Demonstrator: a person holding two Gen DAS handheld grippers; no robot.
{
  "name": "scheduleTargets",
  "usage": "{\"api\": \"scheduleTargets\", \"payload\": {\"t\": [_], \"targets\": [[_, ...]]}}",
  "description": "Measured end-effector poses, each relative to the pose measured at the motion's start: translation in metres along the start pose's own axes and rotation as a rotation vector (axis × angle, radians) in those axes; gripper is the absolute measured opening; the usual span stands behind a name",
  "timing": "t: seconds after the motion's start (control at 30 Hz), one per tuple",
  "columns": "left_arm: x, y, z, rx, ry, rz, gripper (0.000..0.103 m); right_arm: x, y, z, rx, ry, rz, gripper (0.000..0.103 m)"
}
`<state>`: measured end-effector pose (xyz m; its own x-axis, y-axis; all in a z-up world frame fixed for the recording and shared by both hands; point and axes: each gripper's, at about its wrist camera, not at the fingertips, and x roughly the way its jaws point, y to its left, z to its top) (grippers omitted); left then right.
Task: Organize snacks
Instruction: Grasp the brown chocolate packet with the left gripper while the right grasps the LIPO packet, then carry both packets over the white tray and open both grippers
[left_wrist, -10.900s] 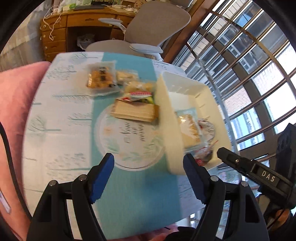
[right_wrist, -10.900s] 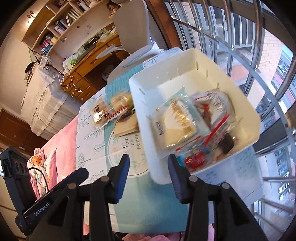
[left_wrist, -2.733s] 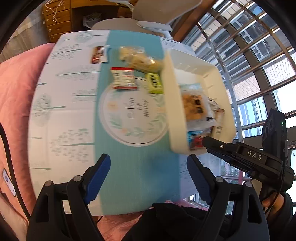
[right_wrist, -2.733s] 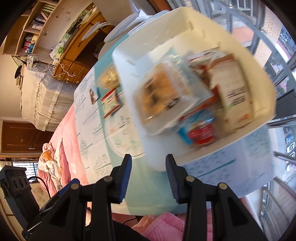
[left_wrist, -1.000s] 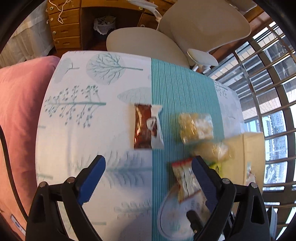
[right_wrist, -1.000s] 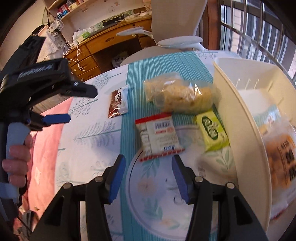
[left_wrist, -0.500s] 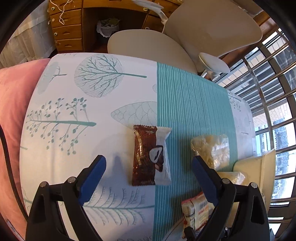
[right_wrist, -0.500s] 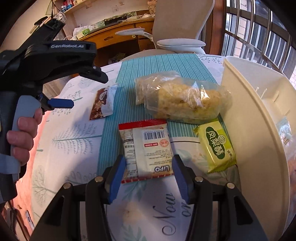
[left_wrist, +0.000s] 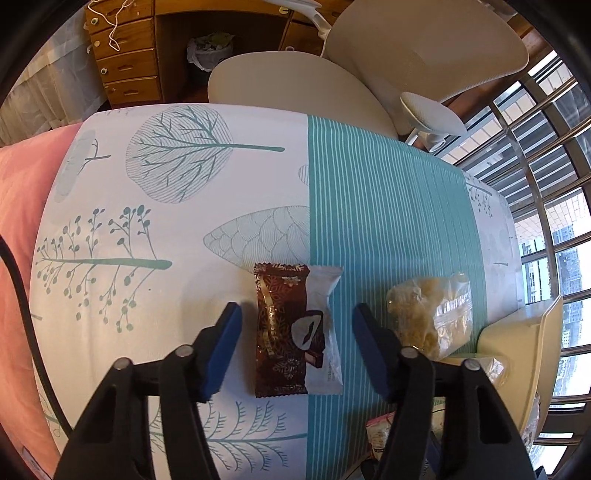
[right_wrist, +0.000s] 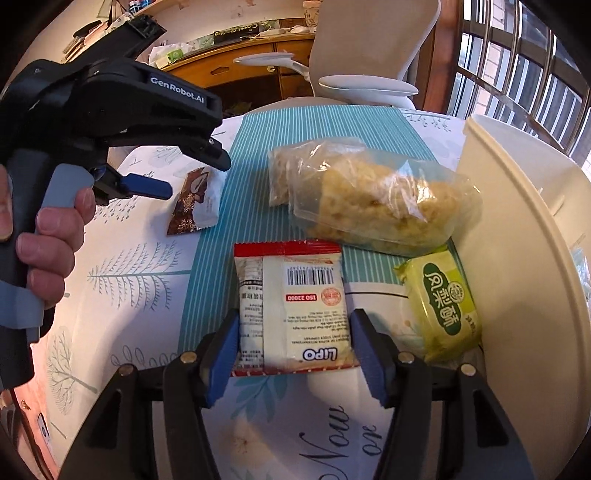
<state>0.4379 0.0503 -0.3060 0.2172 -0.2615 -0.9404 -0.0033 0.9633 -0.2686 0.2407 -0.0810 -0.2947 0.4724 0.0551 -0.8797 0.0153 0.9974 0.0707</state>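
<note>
- Left gripper (left_wrist: 295, 347) closing in around the brown-and-white snack packet (left_wrist: 295, 332), blue fingers (left_wrist: 221, 350) not quite touching it, packet lying flat on the worktop (left_wrist: 147, 295).
- Right gripper (right_wrist: 293, 354) easing wider, straddling the red-and-white LIPO packet (right_wrist: 291, 306), no real squeeze on it.
- Sitting further right: clear bag of puffed snacks (right_wrist: 376, 206), green packet (right_wrist: 439, 306), cream bin (right_wrist: 517, 258) at the edge.

Black left gripper (right_wrist: 147, 188) marked "GenRobot.AI", with blue pads (left_wrist: 221, 347).
</note>
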Motion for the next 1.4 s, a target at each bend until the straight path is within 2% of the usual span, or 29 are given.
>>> {"api": "scheduleTargets", "payload": {"t": [0.07, 0.23, 0.43, 0.73, 1.1, 1.4], "targets": [[0.003, -0.002, 0.0, 0.002, 0.013, 0.004, 0.053, 0.001, 0.002, 0.0, -0.023, 0.005, -0.012, 0.059], [0.005, -0.003, -0.002, 0.001, 0.021, 0.001, 0.038, 0.001, 0.004, 0.001, -0.045, 0.016, -0.023, 0.057], [-0.002, 0.004, -0.008, -0.034, 0.02, -0.024, 0.035, 0.0, 0.006, 0.002, -0.061, 0.039, -0.019, 0.052], [-0.047, -0.002, -0.018, -0.005, -0.005, -0.06, 0.035, -0.023, 0.005, 0.005, -0.042, 0.024, -0.041, 0.05], [-0.132, 0.0, -0.073, 0.048, -0.047, -0.116, 0.035, -0.094, 0.022, 0.0, -0.031, -0.079, -0.051, 0.05], [-0.179, -0.004, -0.131, 0.122, -0.026, -0.155, 0.035, -0.153, 0.027, -0.018, -0.006, -0.118, -0.048, 0.05]]}}
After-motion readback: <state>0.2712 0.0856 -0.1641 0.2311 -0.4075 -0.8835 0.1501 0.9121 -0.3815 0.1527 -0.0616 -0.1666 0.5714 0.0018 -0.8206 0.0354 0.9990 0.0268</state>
